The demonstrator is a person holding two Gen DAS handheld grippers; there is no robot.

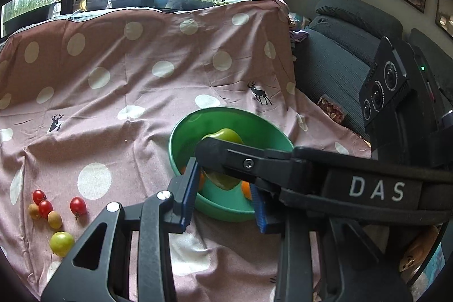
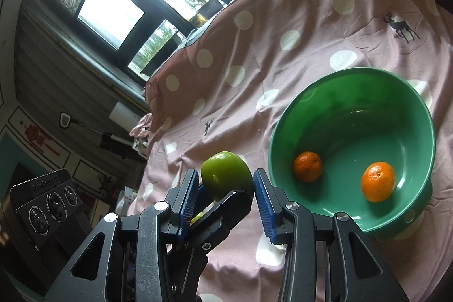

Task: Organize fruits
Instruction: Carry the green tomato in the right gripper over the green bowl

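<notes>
A green apple (image 2: 226, 174) sits between the blue pads of my right gripper (image 2: 226, 175), which is shut on it just left of the green bowl (image 2: 368, 104). Two tangerines (image 2: 307, 166) (image 2: 378, 181) lie in the bowl. In the left wrist view the right gripper's finger (image 1: 271, 160) crosses in front of the apple (image 1: 226, 135) above the bowl (image 1: 254, 126). My left gripper (image 1: 223, 177) has its jaws narrow, with nothing seen pressed between them. One of its fingers (image 2: 226, 203) reaches under the apple. Cherry tomatoes (image 1: 78, 205), longans (image 1: 54, 219) and a green tomato (image 1: 61, 243) lie on the cloth at lower left.
A pink dotted cloth (image 1: 127, 104) covers the surface and rises at the back. A dark sofa (image 1: 339, 61) with a snack packet (image 1: 331, 108) stands to the right. Windows are behind. The left gripper's camera block (image 2: 42, 205) is at lower left in the right wrist view.
</notes>
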